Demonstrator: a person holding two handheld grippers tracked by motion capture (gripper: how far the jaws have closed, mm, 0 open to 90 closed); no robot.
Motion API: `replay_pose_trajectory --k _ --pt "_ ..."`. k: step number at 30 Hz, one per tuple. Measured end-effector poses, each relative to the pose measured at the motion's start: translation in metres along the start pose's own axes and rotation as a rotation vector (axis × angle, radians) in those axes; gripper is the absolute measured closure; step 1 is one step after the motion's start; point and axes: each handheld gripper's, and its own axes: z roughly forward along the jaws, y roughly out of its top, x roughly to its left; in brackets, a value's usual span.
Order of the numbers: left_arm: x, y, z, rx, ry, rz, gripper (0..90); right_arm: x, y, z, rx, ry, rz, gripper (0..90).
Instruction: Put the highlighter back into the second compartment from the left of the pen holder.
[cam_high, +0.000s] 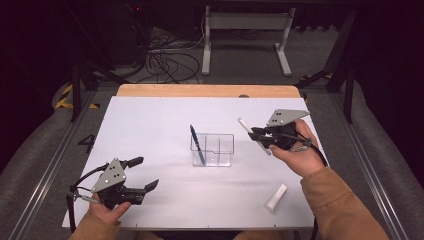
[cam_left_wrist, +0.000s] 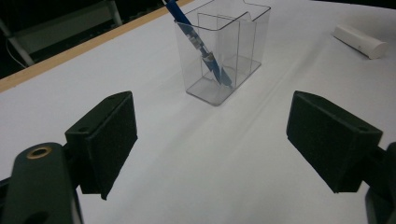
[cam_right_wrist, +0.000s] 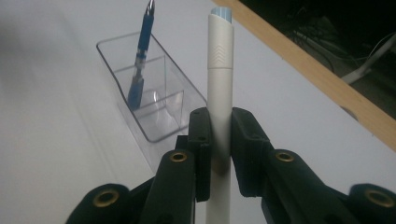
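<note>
Gripping an unlabelled white marker (cam_right_wrist: 219, 93), right gripper (cam_right_wrist: 219, 140) jaws pinch it; left gripper (cam_left_wrist: 212, 140) jaws gape wide.

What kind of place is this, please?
Probably a lab or workshop set up for recording, not a home: a white-covered table on a wooden top, loose cables on grey carpet beyond, a metal stand, and dark surroundings. The right gripper holds a white pen.

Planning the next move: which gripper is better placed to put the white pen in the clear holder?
Right. The right gripper is already shut on the white pen close beside the holder; the left gripper sits open, holding nothing, farther away.
</note>
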Motion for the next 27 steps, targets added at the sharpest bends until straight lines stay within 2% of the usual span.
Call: replay_pose_trajectory --k 5,9,19,27 --pt "0.000 0.000 0.000 0.001 -0.001 0.000 17.0 0.003 0.004 -0.002 -0.104 0.001 0.038 79.0" --pt "0.000 0.000 0.000 0.002 -0.002 0.002 17.0 0.007 0.007 -0.003 -0.183 0.022 0.076 79.0" --pt "-0.001 0.000 0.000 -0.002 -0.001 0.004 17.0 0.019 0.016 0.003 -0.317 0.048 0.106 79.0" --pt "-0.001 0.000 0.000 0.001 0.000 0.004 16.9 0.025 0.019 0.011 -0.394 0.081 0.150 79.0"
